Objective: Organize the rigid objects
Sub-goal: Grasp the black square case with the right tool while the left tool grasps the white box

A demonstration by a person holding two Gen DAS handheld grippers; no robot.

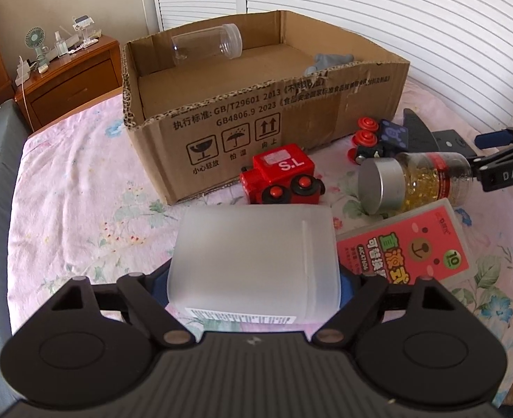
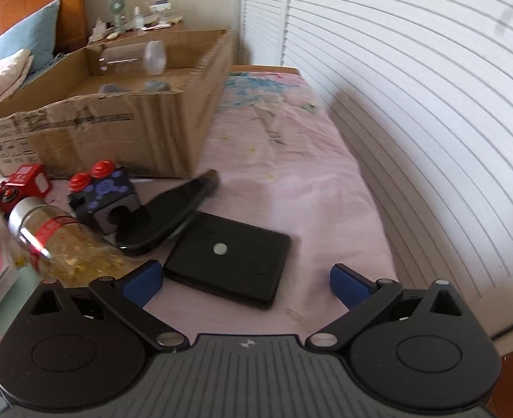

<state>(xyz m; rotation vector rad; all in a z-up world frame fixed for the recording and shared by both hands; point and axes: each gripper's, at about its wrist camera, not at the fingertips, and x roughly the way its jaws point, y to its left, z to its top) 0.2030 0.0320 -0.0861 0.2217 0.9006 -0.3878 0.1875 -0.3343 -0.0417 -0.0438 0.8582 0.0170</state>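
Observation:
My left gripper [image 1: 253,278] is shut on a frosted white plastic box [image 1: 253,261], held above the pink bedsheet in front of the cardboard box [image 1: 256,115]. The cardboard box holds a clear plastic jar [image 1: 207,45] and a grey item [image 1: 329,61]. My right gripper [image 2: 246,278] is open and empty above a flat black case [image 2: 228,261]. It shows at the right edge of the left wrist view [image 1: 500,153]. A silver-lidded bottle of yellow capsules [image 1: 413,181] lies next to it, also in the right wrist view [image 2: 58,244].
A red toy train car [image 1: 281,177], a dark blue toy car with red wheels [image 1: 378,139], a pink card pack [image 1: 406,247] and a black curved object [image 2: 166,212] lie on the bed. A wooden nightstand [image 1: 71,76] stands at back left. White louvered doors [image 2: 413,104] run along the right.

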